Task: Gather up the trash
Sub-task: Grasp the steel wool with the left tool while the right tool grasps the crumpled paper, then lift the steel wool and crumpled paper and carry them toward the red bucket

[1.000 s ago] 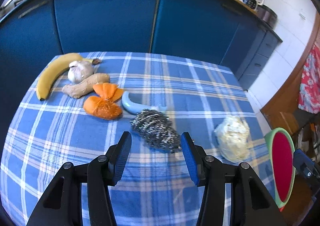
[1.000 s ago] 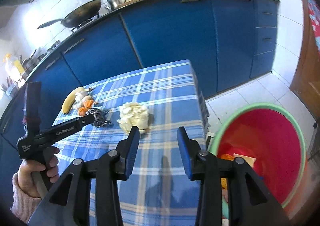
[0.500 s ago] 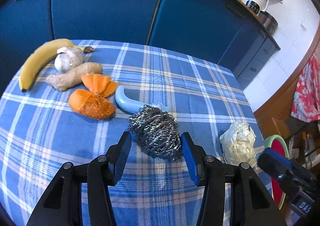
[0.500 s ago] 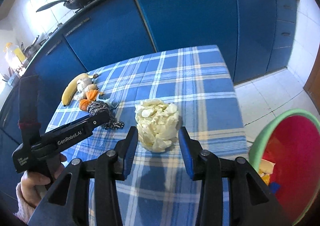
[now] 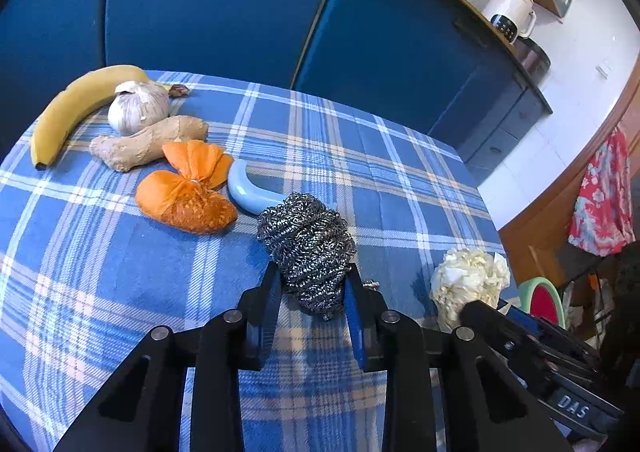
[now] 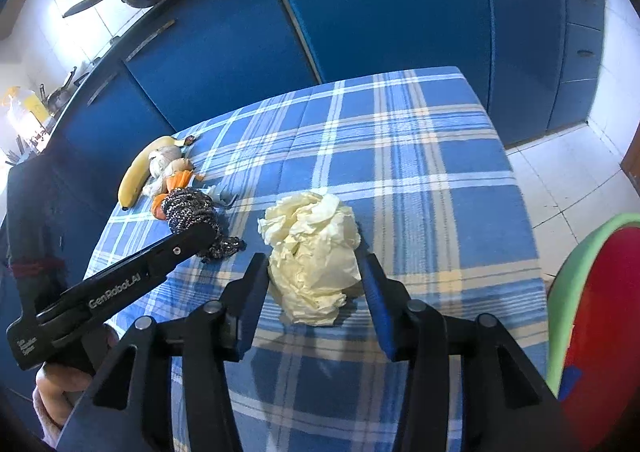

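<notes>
Crumpled cream-white paper wad [image 6: 314, 256] sits dead ahead of the right claw [image 6: 314, 284], right between its two blue-padded fingers, and that is the relation the next move hangs on: the wad lies on the checked blue cloth of the bench [image 6: 420, 171], lined up with the claw's pointing line, its longer side running away from the claw. The jaws have just been opening and stand spread, a sliver of cloth showing on either side of the wad, so no squeeze yet by my reading. Over on the other side, the left claw [image 5: 314, 292] has just been closing and now pinches the near end of the grey steel-wool scourer [image 5: 308, 244], pads pressed into the coils, most of the ball sticking out beyond the tips. The right claw is clearly the nearer one to the paper; from the left view the wad lies off to the right of its fingers. The red bin with a green rim [image 6: 576, 292] waits low on the right claw's right, just off the bench edge.
</notes>
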A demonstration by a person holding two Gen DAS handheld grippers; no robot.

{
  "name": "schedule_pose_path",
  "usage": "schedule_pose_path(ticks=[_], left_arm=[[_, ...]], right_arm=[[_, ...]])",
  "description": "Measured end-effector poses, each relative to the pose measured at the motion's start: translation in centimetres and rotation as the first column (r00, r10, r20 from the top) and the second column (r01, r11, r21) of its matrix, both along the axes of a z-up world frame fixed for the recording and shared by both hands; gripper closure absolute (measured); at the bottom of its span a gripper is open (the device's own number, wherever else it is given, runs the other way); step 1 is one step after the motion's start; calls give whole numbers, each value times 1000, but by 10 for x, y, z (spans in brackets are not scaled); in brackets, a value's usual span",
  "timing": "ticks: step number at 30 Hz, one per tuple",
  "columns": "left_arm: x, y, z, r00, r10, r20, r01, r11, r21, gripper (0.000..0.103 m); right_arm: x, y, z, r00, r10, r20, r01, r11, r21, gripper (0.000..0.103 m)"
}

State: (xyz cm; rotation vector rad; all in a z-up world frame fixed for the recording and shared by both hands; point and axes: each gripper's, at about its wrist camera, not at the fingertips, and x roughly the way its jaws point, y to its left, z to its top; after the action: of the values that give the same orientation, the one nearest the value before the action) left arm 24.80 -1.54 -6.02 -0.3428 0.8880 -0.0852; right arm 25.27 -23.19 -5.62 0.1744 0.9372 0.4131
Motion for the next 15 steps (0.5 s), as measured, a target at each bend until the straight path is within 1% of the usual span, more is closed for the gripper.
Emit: schedule_pose_path(ticks=[4,5,6,9,15], left_arm=[[-9,3,4,1000,1,9,-1,1000,6,74],[-13,4,6,1000,1,11,-1,1000,4,74],[-16,5,7,1000,-1,10,1,1000,3,74],[-27,7,12,1000,-7,21,7,1000,4,74],[-50,11,26,999,-17,52,17,1000,3,73]], right_arm=[[3,3,-7,1000,-1,-16,1,1000,9,55],[4,4,-10,1000,-2,-24,2,1000,9,57],[3,4,-10,1000,-5,-18,5,1000,7,60],[1,3,-10,1000,-7,-7,7,1000,11,63],[-8,0,-4,1000,-14,15,13,1000,7,65]])
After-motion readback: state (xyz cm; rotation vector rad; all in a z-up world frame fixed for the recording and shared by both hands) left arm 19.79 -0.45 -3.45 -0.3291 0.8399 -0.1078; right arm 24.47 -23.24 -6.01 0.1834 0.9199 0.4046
